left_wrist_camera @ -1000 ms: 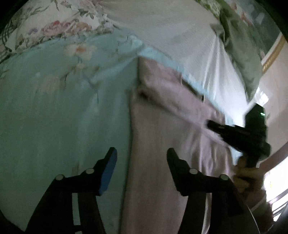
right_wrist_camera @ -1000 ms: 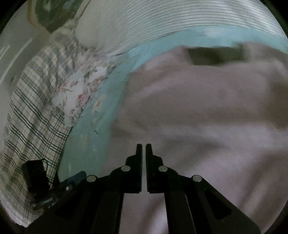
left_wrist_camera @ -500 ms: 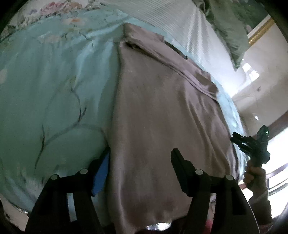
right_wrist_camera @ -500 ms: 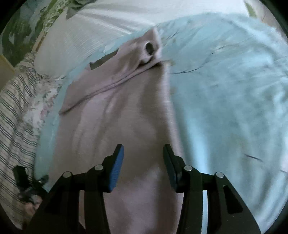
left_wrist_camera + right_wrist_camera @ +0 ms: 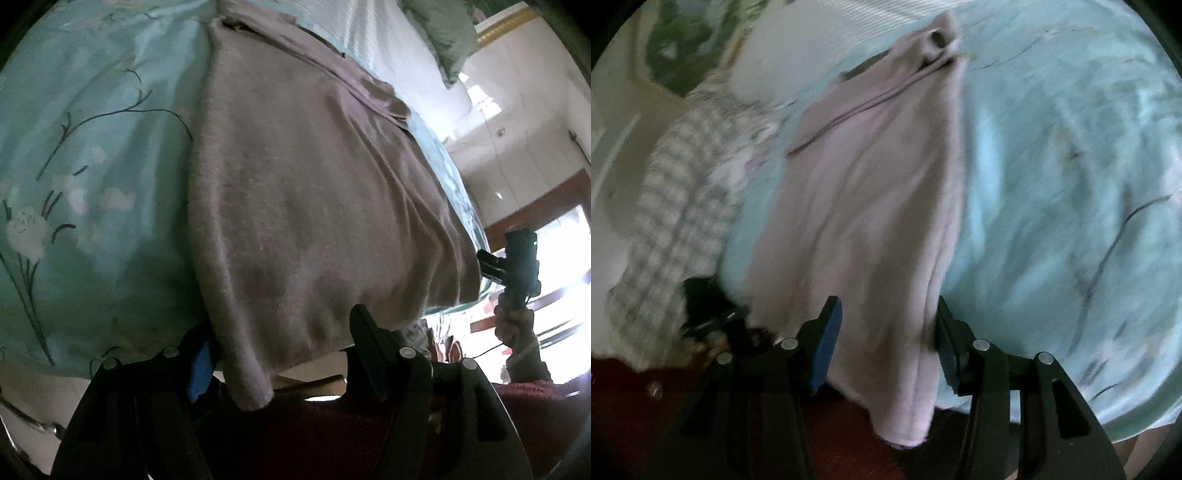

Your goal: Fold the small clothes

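A soft mauve-grey knit garment point(image 5: 306, 206) lies spread flat on a pale turquoise bedspread printed with thin dark twigs and white blossoms point(image 5: 92, 155), its hem hanging over the near edge of the bed and its folded upper part reaching away toward 12 o'clock, where a white ribbed sheet point(image 5: 373, 33) begins. In the left wrist view the left gripper point(image 5: 284, 343) has its black fingers spread wide apart, a blue pad showing on the finger at 7 o'clock, and the drooping corner of the hem hangs between the two fingers without being pinched. At 3 o'clock in that view the right gripper point(image 5: 491, 264) appears small, gripped by the person's hand point(image 5: 515, 321), just beside the garment's far hem corner; from there it cannot be told how its fingers stand. The right wrist view, somewhat blurred, settles it: the right gripper's fingers, both blue-padded, are parted, framing the other lower corner of the garment point(image 5: 886, 236), which dangles between them, with the finger at 5 o'clock close against the cloth's edge. At 9 o'clock in this view lies a grey-and-white checked cloth point(image 5: 672, 221), and below it at 8 o'clock a dark shape that looks like the left gripper point(image 5: 713, 314), too smeared to read. Dark red fabric point(image 5: 635, 417) fills the lower edge
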`<action>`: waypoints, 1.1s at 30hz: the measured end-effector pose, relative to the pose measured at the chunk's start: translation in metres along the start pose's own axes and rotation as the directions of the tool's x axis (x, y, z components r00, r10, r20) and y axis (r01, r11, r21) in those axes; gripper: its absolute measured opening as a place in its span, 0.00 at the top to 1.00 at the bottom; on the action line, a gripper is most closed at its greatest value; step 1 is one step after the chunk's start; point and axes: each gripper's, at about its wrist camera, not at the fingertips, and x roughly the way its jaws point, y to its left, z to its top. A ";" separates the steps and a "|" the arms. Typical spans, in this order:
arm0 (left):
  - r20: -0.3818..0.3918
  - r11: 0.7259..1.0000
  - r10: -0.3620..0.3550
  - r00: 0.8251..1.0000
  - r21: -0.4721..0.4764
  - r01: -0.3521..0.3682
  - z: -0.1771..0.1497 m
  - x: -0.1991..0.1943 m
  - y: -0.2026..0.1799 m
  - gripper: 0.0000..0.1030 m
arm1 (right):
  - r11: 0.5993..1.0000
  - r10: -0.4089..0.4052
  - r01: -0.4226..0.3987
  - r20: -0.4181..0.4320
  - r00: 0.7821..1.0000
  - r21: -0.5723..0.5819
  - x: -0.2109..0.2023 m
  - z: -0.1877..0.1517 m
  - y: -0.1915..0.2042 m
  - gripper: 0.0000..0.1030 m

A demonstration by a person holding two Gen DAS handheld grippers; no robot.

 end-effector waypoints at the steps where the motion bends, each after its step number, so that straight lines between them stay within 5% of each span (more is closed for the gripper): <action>1: 0.000 1.000 -0.011 1.000 0.002 0.011 0.000 0.000 0.000 0.36 | 1.000 0.023 -0.023 -0.004 1.000 -0.003 0.000 -0.004 0.000 0.51; 9: -0.003 0.995 -0.094 0.996 0.024 0.094 0.007 0.003 0.001 0.57 | 0.989 0.139 -0.141 0.049 0.989 0.038 -0.001 -0.016 -0.013 0.52; 15: -0.010 0.997 -0.076 0.997 0.005 0.076 0.006 0.004 0.014 0.89 | 0.992 0.107 -0.110 0.050 0.993 0.060 -0.003 -0.022 -0.020 0.67; 19: 0.008 0.997 -0.071 0.997 0.011 0.071 0.003 0.003 0.009 0.94 | 0.997 0.073 -0.074 0.017 0.997 0.025 -0.002 -0.024 -0.015 0.90; 24: 0.091 0.993 -0.111 0.990 -0.016 0.113 0.008 -0.013 0.000 0.96 | 0.989 0.131 -0.136 0.102 0.986 0.051 -0.014 -0.019 -0.014 0.93; 33: 0.291 0.983 -0.183 0.939 0.041 0.179 0.051 -0.062 -0.037 0.97 | 0.970 0.233 -0.245 0.291 0.928 0.004 -0.044 0.023 0.014 0.93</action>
